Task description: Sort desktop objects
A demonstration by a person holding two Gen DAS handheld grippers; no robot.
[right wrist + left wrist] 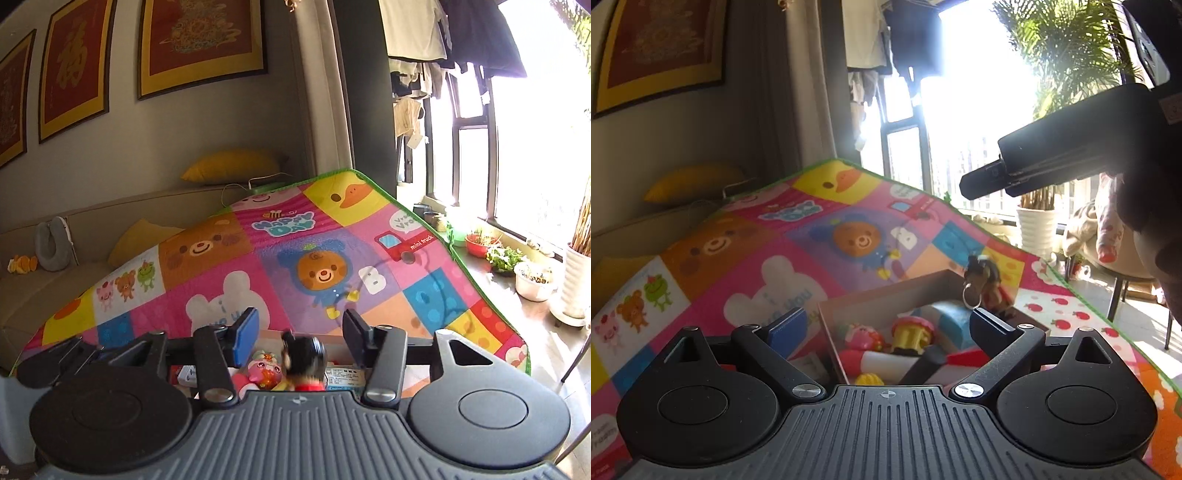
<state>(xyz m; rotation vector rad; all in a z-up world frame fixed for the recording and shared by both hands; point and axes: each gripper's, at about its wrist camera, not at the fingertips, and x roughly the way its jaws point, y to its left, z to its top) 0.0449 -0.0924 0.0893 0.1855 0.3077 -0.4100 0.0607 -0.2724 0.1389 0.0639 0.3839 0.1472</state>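
Holding one box [886,295], two open tools [886,325] [299,332]

Framed pictures [203,44], yellow cushion [232,166], potted palm [1067,55]

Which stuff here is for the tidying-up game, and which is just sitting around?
For the job:
cardboard box
pink toy
black-haired doll
left gripper
right gripper

Just around:
play mat
yellow cushion
framed pictures
potted plants
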